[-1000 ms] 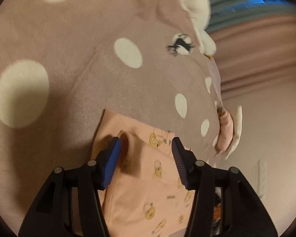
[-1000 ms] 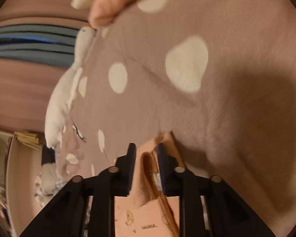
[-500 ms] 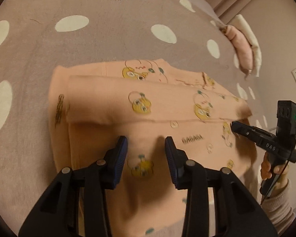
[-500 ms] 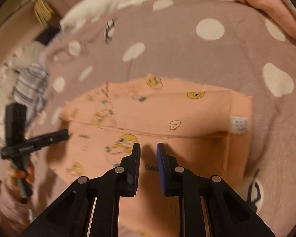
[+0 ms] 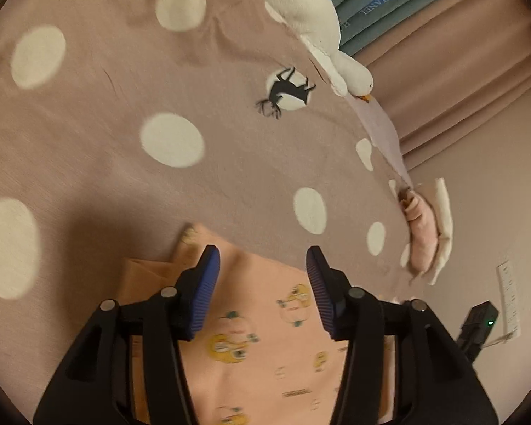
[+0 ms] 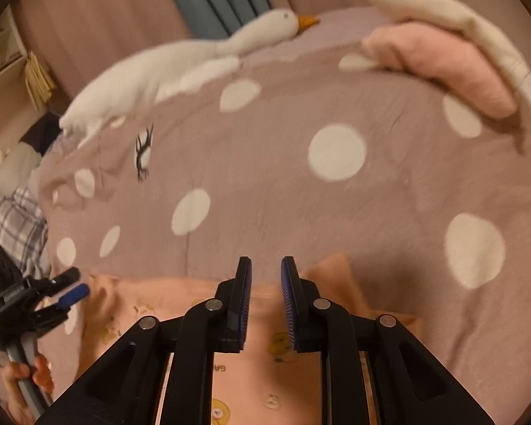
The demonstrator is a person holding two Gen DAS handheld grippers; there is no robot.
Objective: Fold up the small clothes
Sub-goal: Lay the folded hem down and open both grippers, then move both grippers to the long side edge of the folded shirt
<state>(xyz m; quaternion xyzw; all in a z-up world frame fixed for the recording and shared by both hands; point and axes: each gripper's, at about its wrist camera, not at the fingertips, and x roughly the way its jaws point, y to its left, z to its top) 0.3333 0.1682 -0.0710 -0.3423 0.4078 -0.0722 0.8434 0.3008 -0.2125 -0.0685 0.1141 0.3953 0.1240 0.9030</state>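
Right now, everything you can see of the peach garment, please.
The peach garment looks like soft knit cotton, printed with small yellow cartoon characters and a little lettering. It lies flat on the polka-dot bedspread, with layered edges and a raised corner suggesting it is partly folded. The left gripper is open above its far edge; the right gripper is slightly open above the same edge. Neither visibly pinches the cloth. Its near part is cut off by both views.
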